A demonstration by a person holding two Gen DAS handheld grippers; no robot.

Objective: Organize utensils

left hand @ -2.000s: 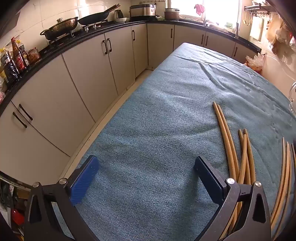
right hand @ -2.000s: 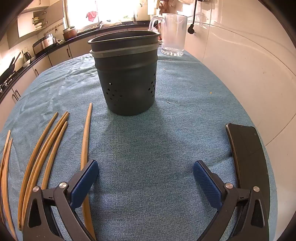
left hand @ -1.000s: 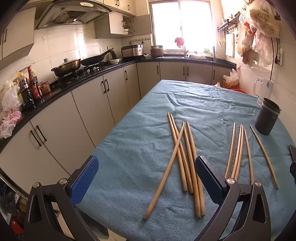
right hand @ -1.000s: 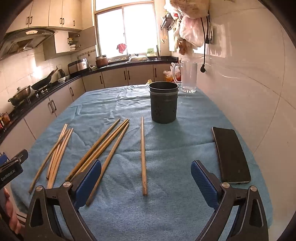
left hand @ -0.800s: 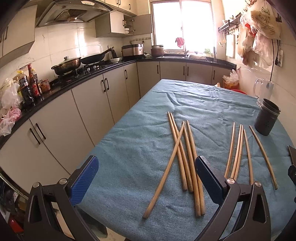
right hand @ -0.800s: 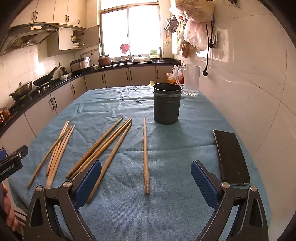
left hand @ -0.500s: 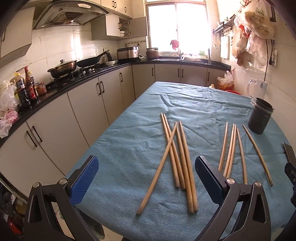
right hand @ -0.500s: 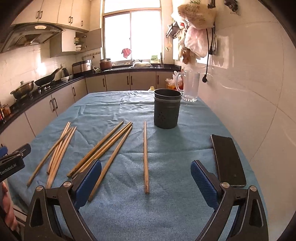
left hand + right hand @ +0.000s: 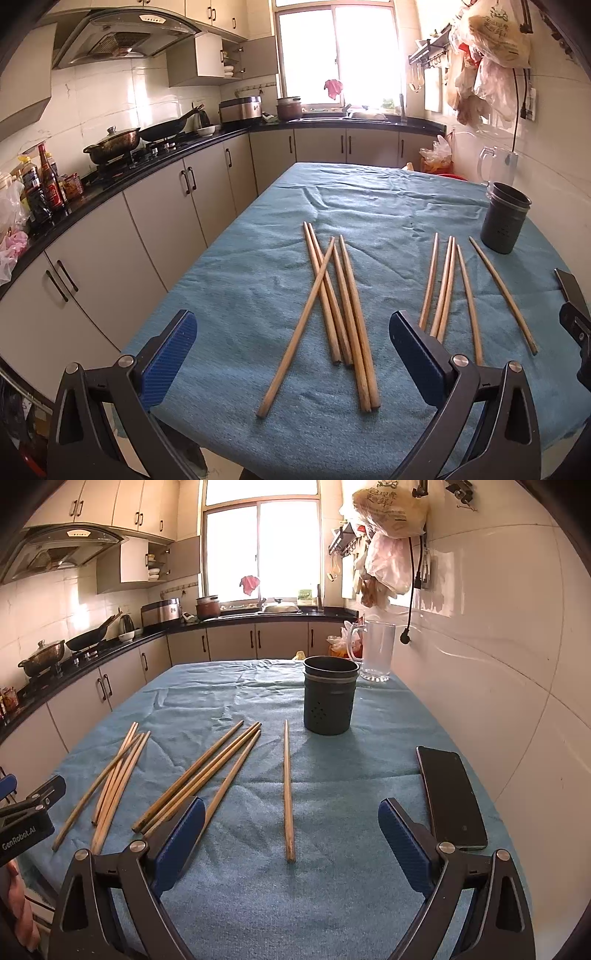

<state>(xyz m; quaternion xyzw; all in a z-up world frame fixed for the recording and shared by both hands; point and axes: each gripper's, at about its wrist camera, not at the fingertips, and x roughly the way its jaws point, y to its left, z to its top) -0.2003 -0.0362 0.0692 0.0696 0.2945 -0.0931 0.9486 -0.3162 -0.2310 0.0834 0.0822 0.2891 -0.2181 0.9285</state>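
Both claws hung wide apart and empty above the near edge of the blue-clothed tabletop (image 9: 369, 904): the left claw (image 9: 291, 354) and the right claw (image 9: 291, 842). Wooden chopsticks (image 9: 332, 295) lay loose across the cloth, one single chopstick (image 9: 287, 786) apart, near the dark holder (image 9: 330, 698) standing far right, beside a phone (image 9: 448, 797).

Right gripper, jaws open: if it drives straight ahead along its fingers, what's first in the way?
Probably the lone chopstick lying lengthwise between the open fingers of the right gripper, on the blue cloth. Beyond it stands the dark holder. Height above the cloth is unclear.
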